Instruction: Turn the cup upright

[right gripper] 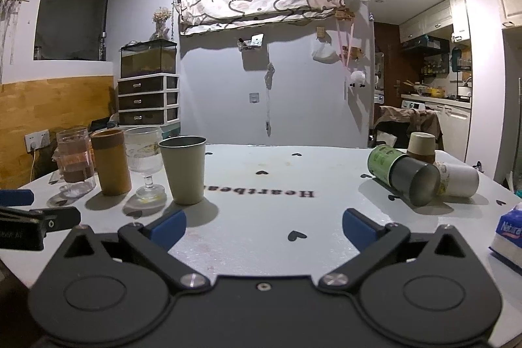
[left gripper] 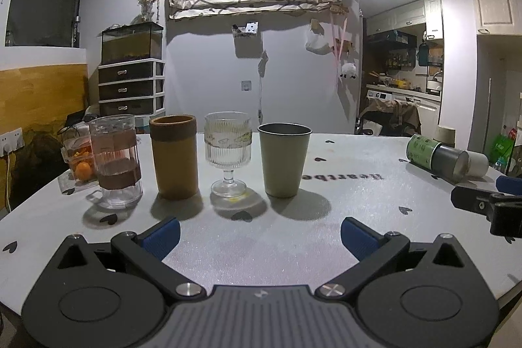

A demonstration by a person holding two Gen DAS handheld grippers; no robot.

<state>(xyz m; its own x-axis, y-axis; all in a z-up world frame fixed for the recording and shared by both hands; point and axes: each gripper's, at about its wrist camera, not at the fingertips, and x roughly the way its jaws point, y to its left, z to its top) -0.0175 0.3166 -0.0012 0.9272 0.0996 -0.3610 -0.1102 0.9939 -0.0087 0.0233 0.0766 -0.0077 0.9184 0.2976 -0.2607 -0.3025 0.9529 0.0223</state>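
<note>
A green-labelled metal cup [right gripper: 403,173] lies on its side at the table's right, its mouth toward the camera. A white paper cup [right gripper: 460,180] lies on its side just behind it, and a beige cup [right gripper: 421,146] stands upside down further back. The lying green cup also shows in the left wrist view [left gripper: 435,157]. Upright in a row at the left stand a clear glass mug [left gripper: 115,160], a brown cylinder cup [left gripper: 176,157], a ribbed stemmed glass [left gripper: 228,152] and an olive tumbler [left gripper: 284,160]. My left gripper [left gripper: 259,237] and right gripper [right gripper: 264,229] are both open and empty.
The white table [right gripper: 261,211] has small black hearts and the word "Heartbeat" printed on it. A tissue pack [right gripper: 509,234] lies at its right edge. A clear container of orange fruit [left gripper: 80,160] stands behind the mug. The right gripper's finger [left gripper: 483,204] shows at the right.
</note>
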